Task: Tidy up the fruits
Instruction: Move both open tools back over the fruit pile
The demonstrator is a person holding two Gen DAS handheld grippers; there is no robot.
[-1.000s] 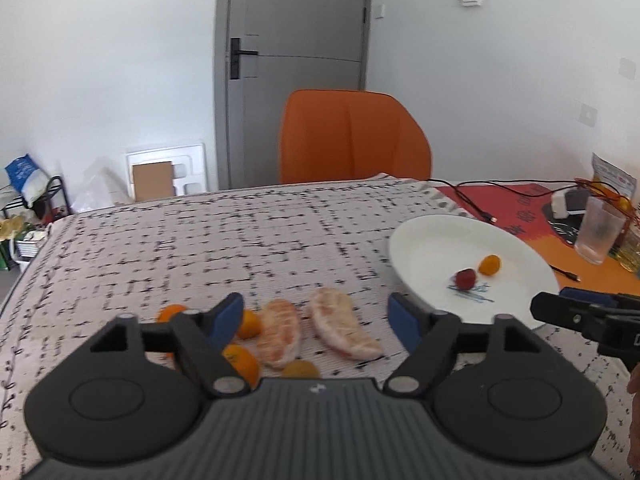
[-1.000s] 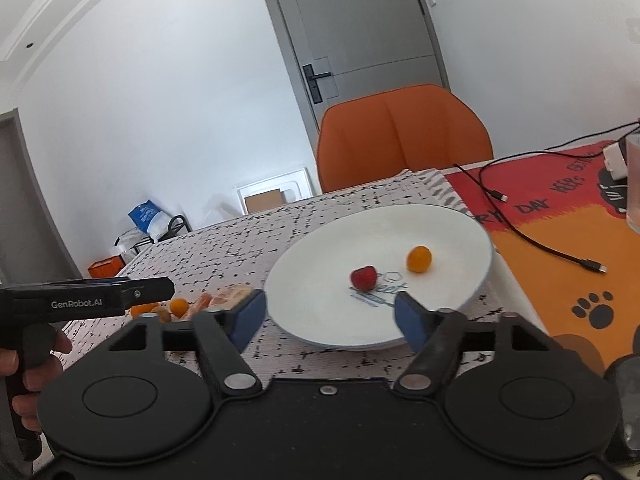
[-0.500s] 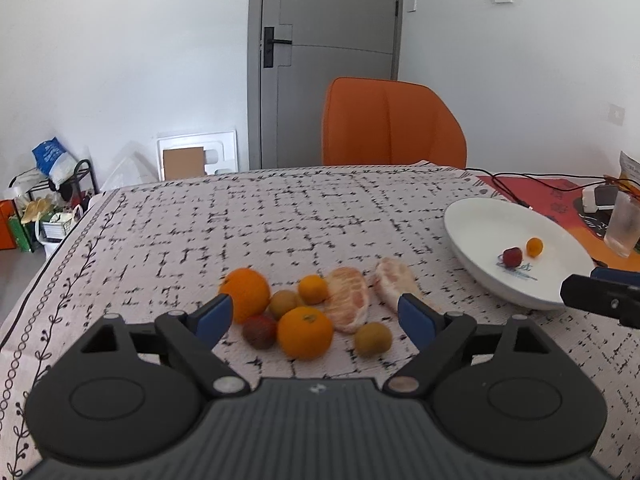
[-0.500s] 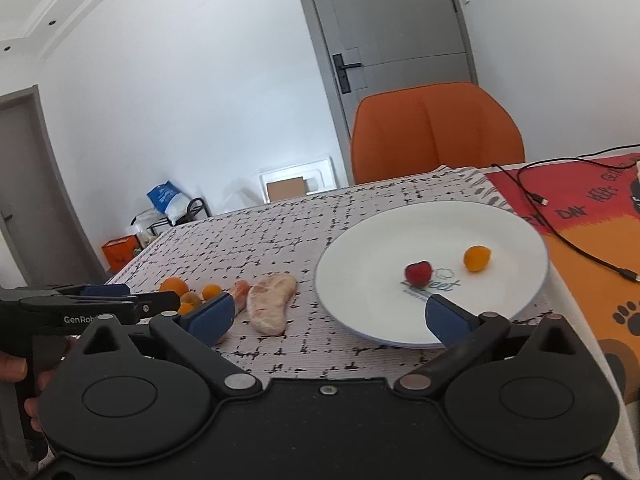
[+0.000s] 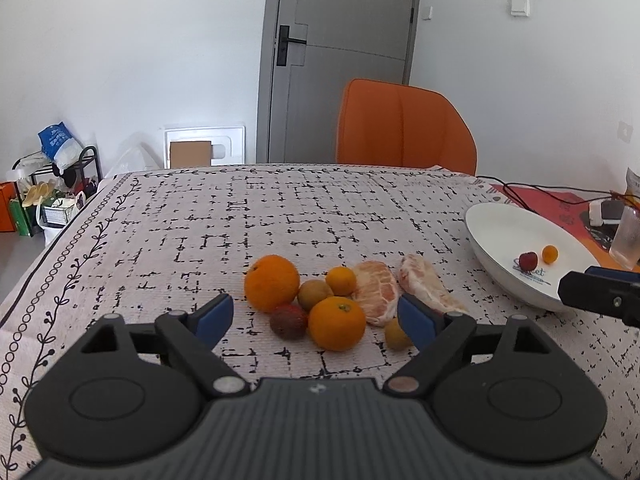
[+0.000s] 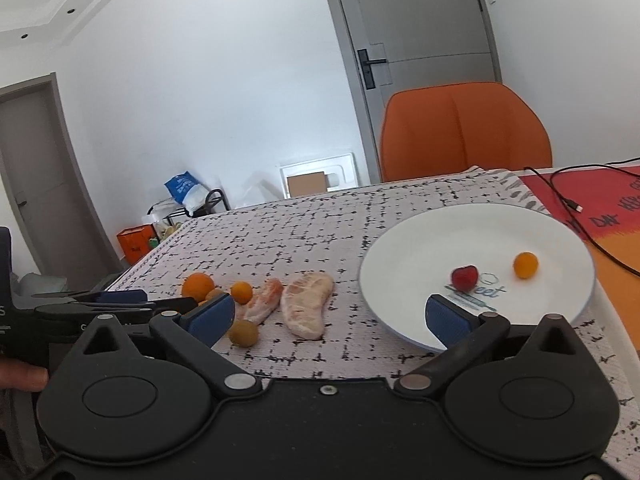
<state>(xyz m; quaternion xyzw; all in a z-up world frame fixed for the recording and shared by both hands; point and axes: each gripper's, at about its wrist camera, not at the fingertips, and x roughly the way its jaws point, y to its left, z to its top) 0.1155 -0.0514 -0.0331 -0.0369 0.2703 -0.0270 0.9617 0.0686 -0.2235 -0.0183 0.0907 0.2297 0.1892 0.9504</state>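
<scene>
Counting two small fruits (image 6: 464,277) on the plate (image 6: 404,248) at right; the pile (image 5: 320,296) left waits, left gripper (image 5: 316,316) and right gripper (image 6: 328,316) both wide open, empty.

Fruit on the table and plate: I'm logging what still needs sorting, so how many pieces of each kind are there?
Whole oranges, large and small: 3
Peeled citrus pieces: 2
Small brown round fruits: 2
Dark red bumpy fruit: 1
On the white plate: red fruit 1, small orange fruit 1
Total: 10
</scene>
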